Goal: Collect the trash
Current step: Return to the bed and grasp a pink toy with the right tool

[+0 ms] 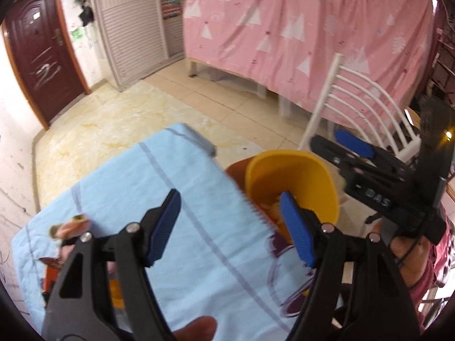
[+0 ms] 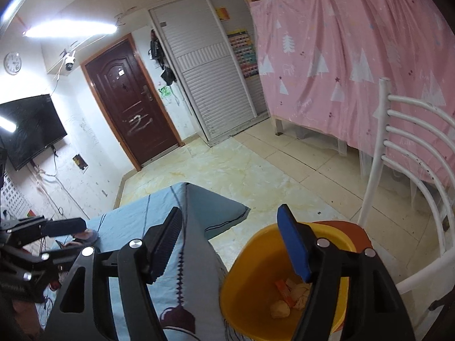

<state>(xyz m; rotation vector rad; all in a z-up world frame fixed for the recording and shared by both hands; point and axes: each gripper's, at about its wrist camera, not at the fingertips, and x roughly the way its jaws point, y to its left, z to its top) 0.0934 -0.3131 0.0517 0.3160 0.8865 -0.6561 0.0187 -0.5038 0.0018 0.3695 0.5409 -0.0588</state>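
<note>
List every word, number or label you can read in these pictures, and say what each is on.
"DAS": white letters on the black body of the right gripper, seen from the left wrist view; more letters there are blurred.
Round white wall clock: numerals too small to read.
Colourful wall chart: print too small.
Nothing else is legible.

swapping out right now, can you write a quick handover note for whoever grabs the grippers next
Left gripper: open, empty, over the blue cloth-covered table.
Right gripper: open, empty, above the yellow bin.
Yellow bin sits on the white chair beside the table.
Done: several crumpled wrappers lie in the bin.
Left: a few scraps remain on the table near its far-left edge, by the left gripper; pick them up and drop them in the bin.
</note>
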